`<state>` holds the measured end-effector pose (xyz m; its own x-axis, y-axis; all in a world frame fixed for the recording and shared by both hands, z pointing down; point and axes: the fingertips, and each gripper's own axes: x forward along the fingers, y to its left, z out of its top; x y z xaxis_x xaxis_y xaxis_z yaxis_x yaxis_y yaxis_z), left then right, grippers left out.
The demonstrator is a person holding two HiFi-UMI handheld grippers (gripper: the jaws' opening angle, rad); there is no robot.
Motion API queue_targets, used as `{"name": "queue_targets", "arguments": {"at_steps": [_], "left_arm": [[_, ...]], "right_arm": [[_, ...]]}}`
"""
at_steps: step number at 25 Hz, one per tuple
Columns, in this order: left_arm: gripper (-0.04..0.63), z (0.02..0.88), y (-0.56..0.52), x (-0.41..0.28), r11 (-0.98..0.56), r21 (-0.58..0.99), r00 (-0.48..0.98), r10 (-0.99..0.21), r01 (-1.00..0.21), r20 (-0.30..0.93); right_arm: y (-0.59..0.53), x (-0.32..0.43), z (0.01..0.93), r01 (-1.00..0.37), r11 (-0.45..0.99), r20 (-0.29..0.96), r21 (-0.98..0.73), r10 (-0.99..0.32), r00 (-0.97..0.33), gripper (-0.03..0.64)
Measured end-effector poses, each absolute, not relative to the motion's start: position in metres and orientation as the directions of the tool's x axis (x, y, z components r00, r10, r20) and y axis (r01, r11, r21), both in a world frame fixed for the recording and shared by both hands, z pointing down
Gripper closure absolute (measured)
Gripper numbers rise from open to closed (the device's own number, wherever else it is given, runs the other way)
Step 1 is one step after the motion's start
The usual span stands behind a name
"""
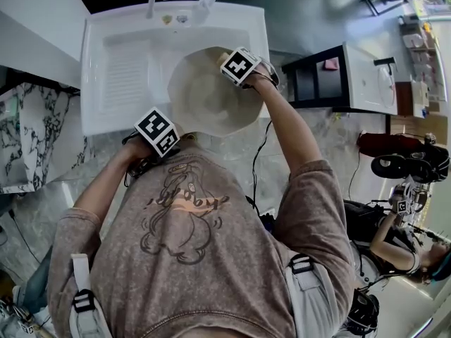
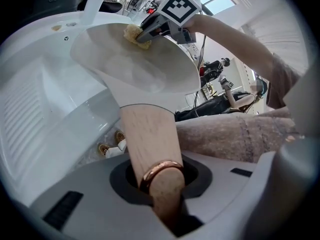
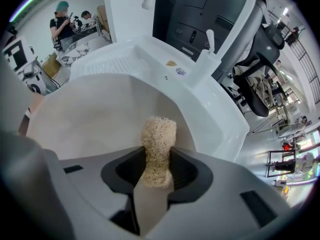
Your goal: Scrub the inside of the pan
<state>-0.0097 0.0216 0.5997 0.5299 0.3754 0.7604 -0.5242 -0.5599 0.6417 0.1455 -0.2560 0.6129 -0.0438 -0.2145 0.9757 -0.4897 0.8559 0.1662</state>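
A cream pan [image 1: 204, 94] tilts over the white sink [image 1: 123, 69], its inside facing up. My left gripper [image 1: 151, 153] is shut on the pan's wooden handle [image 2: 150, 144], which carries a copper ring. My right gripper [image 1: 229, 60] is shut on a pale yellow scrubber [image 3: 158, 149]. The scrubber [image 2: 134, 35] presses against the pan's inner wall [image 3: 90, 119] near the far rim. The pan's inside [image 2: 135, 69] looks plain and pale.
A white faucet [image 3: 207, 49] rises behind the basin, with a ribbed drainboard [image 1: 127, 72] on the left. A dark shelf unit [image 1: 320, 76] stands to the right of the sink. People are at the room's edges [image 1: 402, 238].
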Motion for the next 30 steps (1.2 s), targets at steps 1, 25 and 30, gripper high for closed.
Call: {"name": "queue_targets", "arguments": {"at_steps": [1,25,30], "left_arm": [[0.508,0.6,0.021,-0.01,-0.558,0.642,0.53,0.376,-0.525,0.76],[0.508,0.6,0.021,-0.01,-0.556,0.637,0.526,0.372,-0.534,0.765],[0.508,0.601,0.023,-0.01,-0.555,0.636,0.525,0.371,-0.536,0.766]], "right_arm": [[-0.256,0.15,0.612,-0.495,0.853,0.977,0.165,-0.209,-0.034,0.462],[-0.166,0.188,0.603,-0.393,0.918,0.999,0.046,-0.031,0.044,0.463],[-0.135,0.185,0.6,-0.343,0.939,0.995,0.003,0.033,0.097,0.463]]}}
